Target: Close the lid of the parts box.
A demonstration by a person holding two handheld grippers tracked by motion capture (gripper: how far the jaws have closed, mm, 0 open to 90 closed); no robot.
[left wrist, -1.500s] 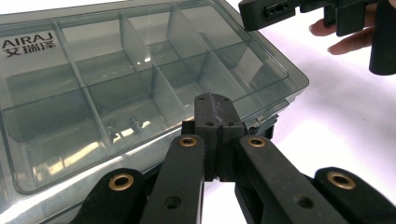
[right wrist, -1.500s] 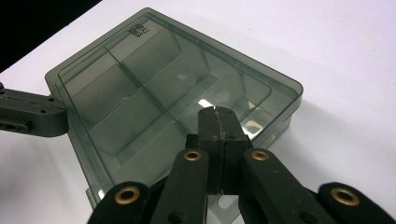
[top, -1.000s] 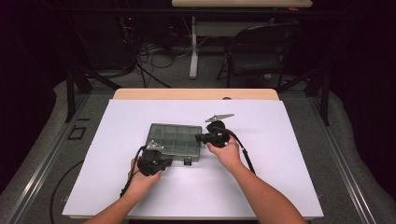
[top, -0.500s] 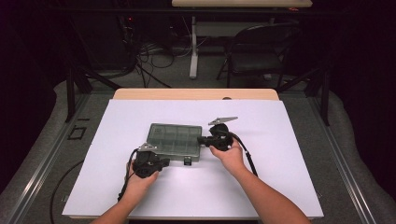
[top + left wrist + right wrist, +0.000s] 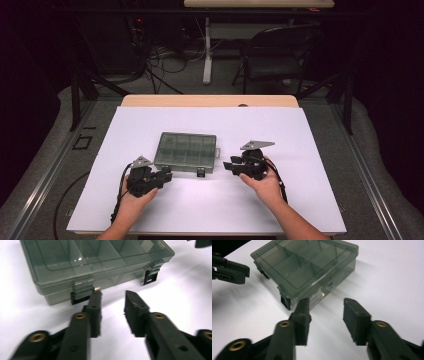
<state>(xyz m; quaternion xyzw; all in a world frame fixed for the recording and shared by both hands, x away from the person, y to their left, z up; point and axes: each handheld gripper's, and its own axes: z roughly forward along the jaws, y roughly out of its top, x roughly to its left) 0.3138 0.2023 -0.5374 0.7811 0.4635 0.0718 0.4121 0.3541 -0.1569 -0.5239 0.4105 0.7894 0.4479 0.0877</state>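
high: box mid-tabletop, left claw at front-left corner, right claw just off right side | left gripper: jaws just opened, half-wide, empty; shows latch shut, risk of tip snagging it | right gripper: jaws just opened, half-wide, empty; shows end wall, risk of nudging box askew

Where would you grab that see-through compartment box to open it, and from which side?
Probably by a latch on the front wall of the box, coming in from the person's side. Both latches stick out there, and the left gripper, jaws just opened and empty, already points at one.
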